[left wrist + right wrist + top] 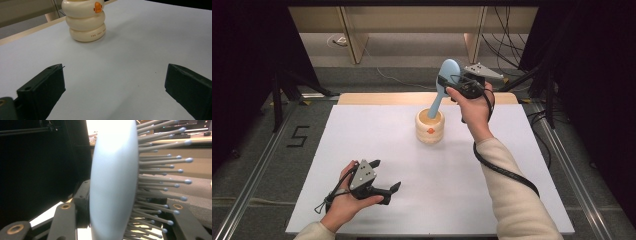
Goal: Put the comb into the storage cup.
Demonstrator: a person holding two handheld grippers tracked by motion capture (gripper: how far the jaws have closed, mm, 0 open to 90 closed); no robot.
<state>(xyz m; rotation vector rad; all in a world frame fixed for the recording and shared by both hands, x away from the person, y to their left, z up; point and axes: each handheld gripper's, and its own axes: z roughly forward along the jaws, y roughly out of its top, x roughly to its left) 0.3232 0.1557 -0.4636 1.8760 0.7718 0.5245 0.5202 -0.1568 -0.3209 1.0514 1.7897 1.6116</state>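
A light blue hairbrush (449, 70) stands tilted, its handle end down in the mouth of a cream ringed cup (430, 128) with an orange duck bill on it. My right gripper (448, 86) is shut on the brush just below its head, above and behind the cup. In the right gripper view the brush head (112, 182) sits edge-on between the jaws, bristles pointing right. My left gripper (385, 175) rests near the table's front left, open with nothing in it. In the left gripper view its jaws (113, 82) stand wide apart, and the cup (85, 22) lies farther off.
The white tabletop (512, 200) has a wooden strip (377, 98) along its far edge. Behind it stand wooden furniture legs (354, 40) and loose cables (507, 45). A "5" (298, 136) is marked on the floor at the left, beside a metal rail (257, 180).
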